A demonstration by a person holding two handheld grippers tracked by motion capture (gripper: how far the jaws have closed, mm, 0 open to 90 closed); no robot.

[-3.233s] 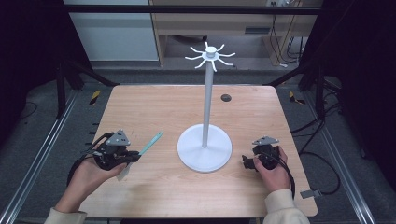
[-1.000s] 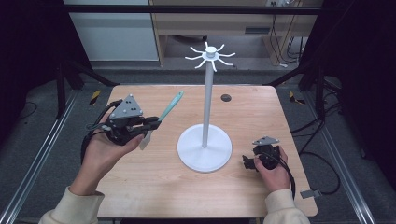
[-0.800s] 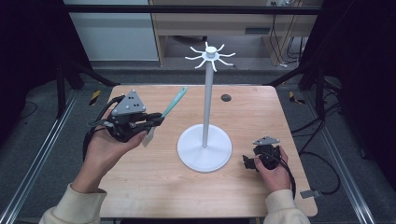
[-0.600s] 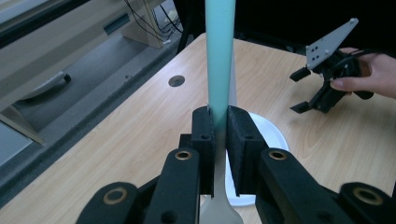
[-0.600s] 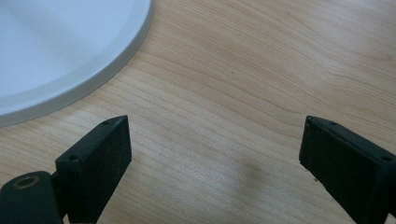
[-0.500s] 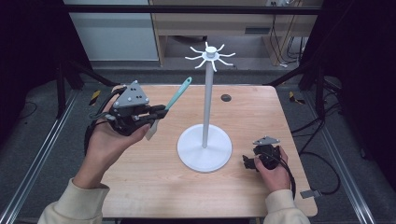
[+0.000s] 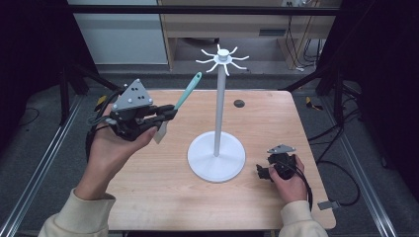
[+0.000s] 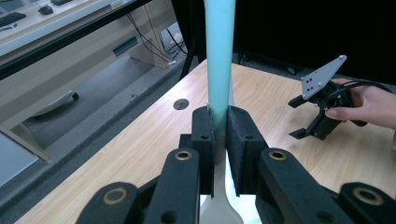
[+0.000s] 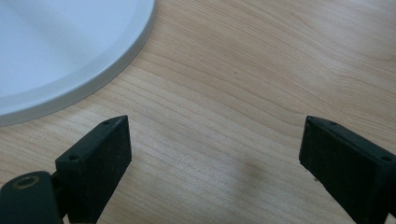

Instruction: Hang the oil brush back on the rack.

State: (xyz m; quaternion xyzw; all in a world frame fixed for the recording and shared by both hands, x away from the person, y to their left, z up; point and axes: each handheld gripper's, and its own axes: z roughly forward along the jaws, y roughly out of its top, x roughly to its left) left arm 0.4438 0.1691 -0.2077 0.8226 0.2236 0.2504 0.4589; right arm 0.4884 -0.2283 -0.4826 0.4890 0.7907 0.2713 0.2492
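A white stand [image 7: 218, 113] rises from a round base [image 7: 216, 159] at the table's middle, with a ring of hooks [image 7: 222, 58] at its top. My left gripper [image 7: 168, 112] is raised left of the pole, shut on a spatula [image 7: 188, 91] with a teal handle and a white blade. In the left gripper view the handle [image 8: 219, 56] runs up between the closed jaws of my left gripper [image 8: 218, 116]. My right gripper [image 7: 264, 173] rests on the wood beside the base, open and holding nothing. The right gripper view has its jaws [image 9: 215, 140] wide apart next to the base rim [image 9: 56, 46].
A small dark disc [image 7: 239, 103] lies on the wooden table [image 7: 148, 197] behind the stand. Yellow-handled tools lie on the floor off the far left corner [image 7: 101, 101] and the far right corner [image 7: 309, 101]. The right gripper [image 8: 322, 109] is visible across the table.
My left gripper has lifted off the table with the spatula and moved up and away, tilting the handle toward the hooks. The right gripper has stayed put.
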